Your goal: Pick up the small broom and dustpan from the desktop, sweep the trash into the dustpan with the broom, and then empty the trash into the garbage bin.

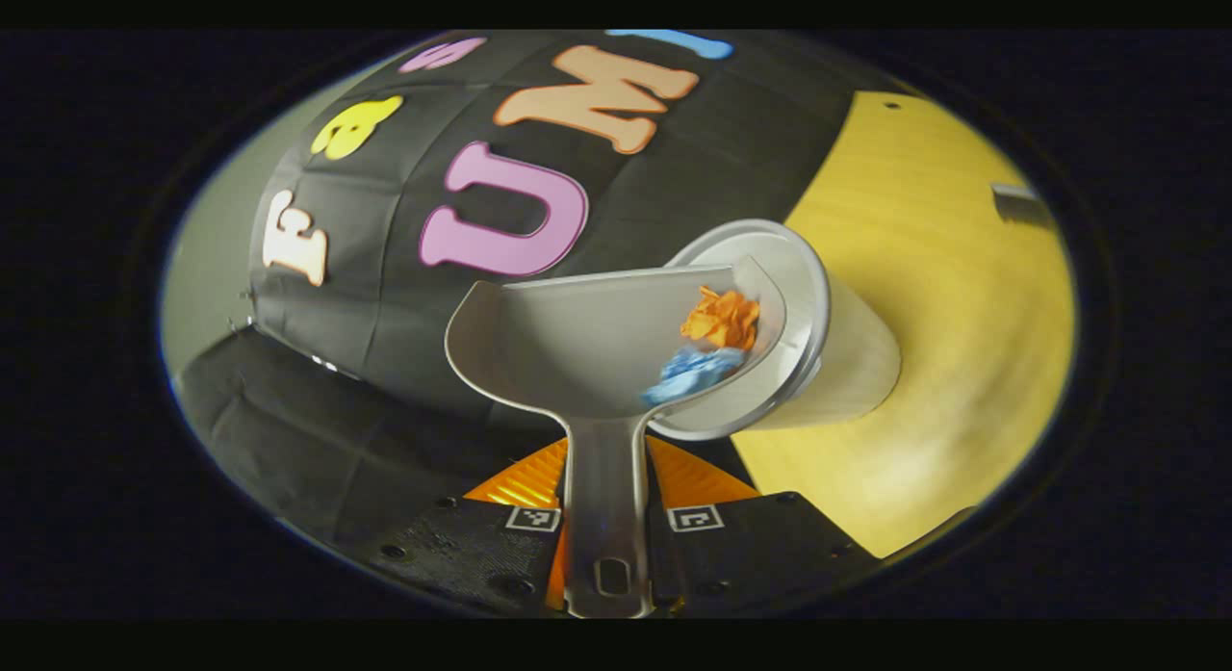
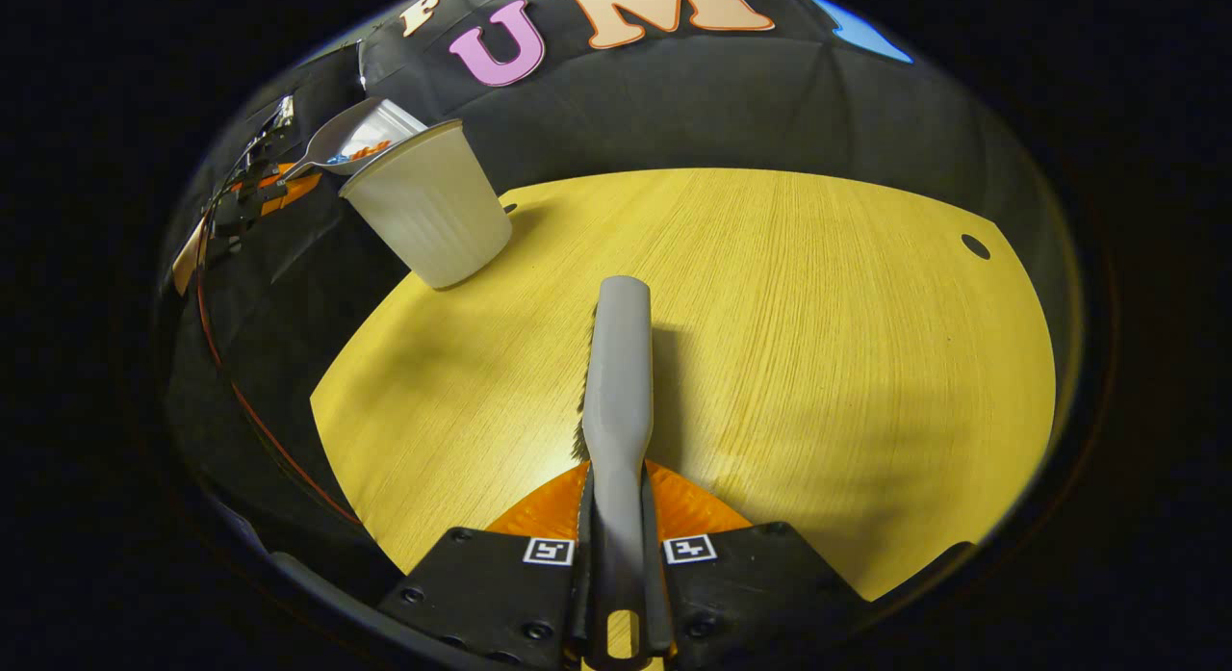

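In the left gripper view my left gripper is shut on the handle of a grey dustpan. The pan is tilted over the mouth of a white garbage bin. An orange paper wad and a blue paper wad lie at the pan's low edge, by the bin's rim. In the right gripper view my right gripper is shut on the handle of a grey small broom, held above the wooden desktop. The bin stands at the far left with the dustpan tipped above it.
The bin stands near the desktop's far left corner, close to the black cloth wall. A small round hole is in the desktop at the right. A grey object sits near the desktop's far edge.
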{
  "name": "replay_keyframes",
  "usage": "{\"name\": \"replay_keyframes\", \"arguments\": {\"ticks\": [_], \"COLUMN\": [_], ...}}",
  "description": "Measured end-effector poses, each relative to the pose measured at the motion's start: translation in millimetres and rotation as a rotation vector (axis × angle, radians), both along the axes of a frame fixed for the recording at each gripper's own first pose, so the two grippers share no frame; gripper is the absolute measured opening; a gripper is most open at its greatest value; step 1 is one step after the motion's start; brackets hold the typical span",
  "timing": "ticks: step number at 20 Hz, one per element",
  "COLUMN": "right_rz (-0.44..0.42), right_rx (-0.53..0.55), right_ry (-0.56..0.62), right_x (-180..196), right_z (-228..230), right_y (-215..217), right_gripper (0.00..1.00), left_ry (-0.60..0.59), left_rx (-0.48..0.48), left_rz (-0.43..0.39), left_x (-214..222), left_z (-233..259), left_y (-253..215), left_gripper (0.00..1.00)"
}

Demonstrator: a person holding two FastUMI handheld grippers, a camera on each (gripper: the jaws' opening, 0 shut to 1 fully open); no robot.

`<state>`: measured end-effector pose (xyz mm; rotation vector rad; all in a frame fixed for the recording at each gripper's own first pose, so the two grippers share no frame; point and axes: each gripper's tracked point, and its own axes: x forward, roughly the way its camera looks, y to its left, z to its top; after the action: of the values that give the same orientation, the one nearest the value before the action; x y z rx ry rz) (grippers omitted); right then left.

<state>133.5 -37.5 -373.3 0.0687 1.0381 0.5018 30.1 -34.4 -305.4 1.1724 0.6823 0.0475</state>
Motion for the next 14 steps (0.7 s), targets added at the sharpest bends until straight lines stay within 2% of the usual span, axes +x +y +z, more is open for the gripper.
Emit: {"name": "replay_keyframes", "arguments": {"ticks": [2, 7, 9, 10, 11, 12, 14], "right_rz": [0.011, 0.024, 0.03, 0.03, 0.031, 0.028, 0.02], "right_rx": [-0.002, -0.006, -0.016, -0.019, -0.021, -0.021, -0.015], "right_ry": [0.003, -0.001, -0.004, -0.007, -0.009, -0.013, -0.017], "right_x": [-0.6, -0.3, -0.1, -0.1, 0.4, 0.5, 0.7], "right_z": [1.9, 9.2, 10.6, 10.3, 9.9, 9.7, 10.5], "right_y": [-1.6, -4.6, -5.1, -5.3, -5.2, -5.0, -4.3], "right_gripper": [0.18, 0.18, 0.18, 0.18, 0.18, 0.18, 0.18], "left_ry": [0.042, 0.088, 0.098, 0.1, 0.093, 0.081, 0.025], "left_rx": [0.129, 0.457, 0.529, 0.538, 0.496, 0.418, 0.199], "left_rz": [-0.056, -0.21, -0.24, -0.239, -0.225, -0.181, -0.078], "left_x": [3.9, 12.3, 14.9, 15.5, 16.3, 12.4, 3.5], "left_z": [2.3, 34.2, 41.6, 43.7, 41.3, 37.2, 31.7], "left_y": [1.5, 6.8, 9.2, 11.5, 11.1, 13.8, 5.6], "left_gripper": [0.27, 0.27, 0.24, 0.24, 0.26, 0.26, 0.25]}}
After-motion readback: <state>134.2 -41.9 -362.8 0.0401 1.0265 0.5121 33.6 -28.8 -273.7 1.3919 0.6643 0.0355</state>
